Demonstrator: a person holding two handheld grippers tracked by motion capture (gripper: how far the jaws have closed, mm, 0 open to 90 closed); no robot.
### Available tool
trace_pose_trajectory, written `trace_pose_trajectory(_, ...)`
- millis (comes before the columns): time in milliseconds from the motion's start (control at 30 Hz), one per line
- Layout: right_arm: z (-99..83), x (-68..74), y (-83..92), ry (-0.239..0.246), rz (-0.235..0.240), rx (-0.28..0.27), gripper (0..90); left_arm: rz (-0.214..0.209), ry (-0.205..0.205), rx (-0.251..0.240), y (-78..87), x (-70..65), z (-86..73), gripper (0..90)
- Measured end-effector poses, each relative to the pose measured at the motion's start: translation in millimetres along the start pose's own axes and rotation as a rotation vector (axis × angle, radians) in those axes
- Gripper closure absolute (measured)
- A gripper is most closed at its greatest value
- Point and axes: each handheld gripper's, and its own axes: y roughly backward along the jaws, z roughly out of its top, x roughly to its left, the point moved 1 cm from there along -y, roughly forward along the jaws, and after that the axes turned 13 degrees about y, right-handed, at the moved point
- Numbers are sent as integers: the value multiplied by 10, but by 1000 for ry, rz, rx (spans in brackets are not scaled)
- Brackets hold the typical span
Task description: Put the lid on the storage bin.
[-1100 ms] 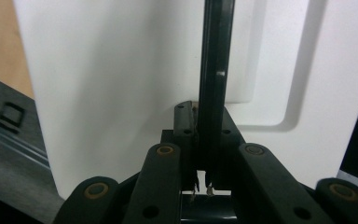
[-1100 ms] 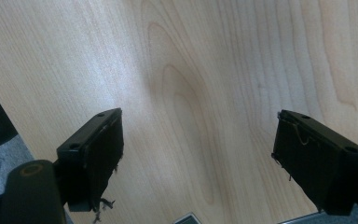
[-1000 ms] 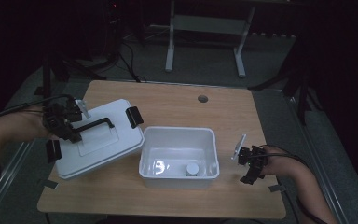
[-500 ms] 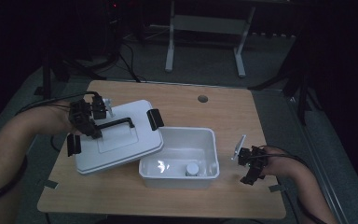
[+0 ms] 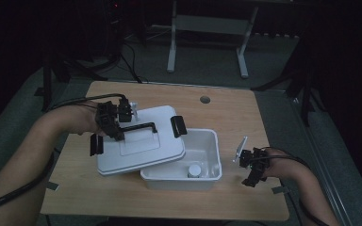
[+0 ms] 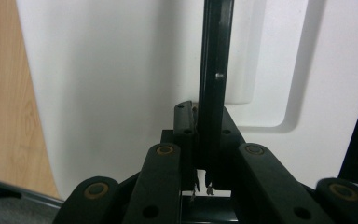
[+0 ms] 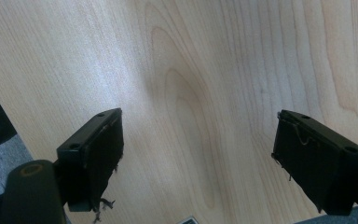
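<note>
My left gripper [image 5: 114, 128] is shut on the black handle [image 5: 140, 127] of a white lid [image 5: 143, 150]. The lid is tilted, and its right edge overlaps the left rim of the open white bin [image 5: 210, 149]. Black latches [image 5: 178, 126] hang at the lid's two ends. In the left gripper view the jaws [image 6: 203, 128] clamp the handle bar [image 6: 213, 65] over the lid's top [image 6: 107, 70]. A small white round object [image 5: 194, 170] lies in the bin. My right gripper [image 5: 253, 172] rests right of the bin, open, with bare wood [image 7: 191, 70] between its pads [image 7: 100, 154].
The wooden table [image 5: 245, 117] has a round cable hole [image 5: 205, 100] near its far edge. A metal stand [image 5: 207, 28] and cables lie on the dark floor beyond. Strips of tape [image 5: 279, 189] mark the table's front corners.
The left gripper has carried the lid to the right, from beside the bin to partly over the bin's left side. The right gripper has stayed where it was.
</note>
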Motion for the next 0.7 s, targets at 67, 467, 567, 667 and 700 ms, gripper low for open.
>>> trace_pose_trajectory(67,5,3,-9,0,2,0,157,-11,-12,-2,-9,-24,65,836)
trace_pose_trajectory(467,19,10,-41,9,7,5,157,-4,-129,11,-85,-222,495,836)
trace_pose_trajectory(567,18,14,-32,7,13,-3,157,-14,-151,-3,-112,-271,606,836)
trace_pose_trajectory(667,10,17,-32,7,10,2,157,-22,-180,-7,-140,-325,710,836)
trace_pose_trajectory(700,5,15,-38,7,10,4,157,-20,-186,-2,-153,-348,761,836)
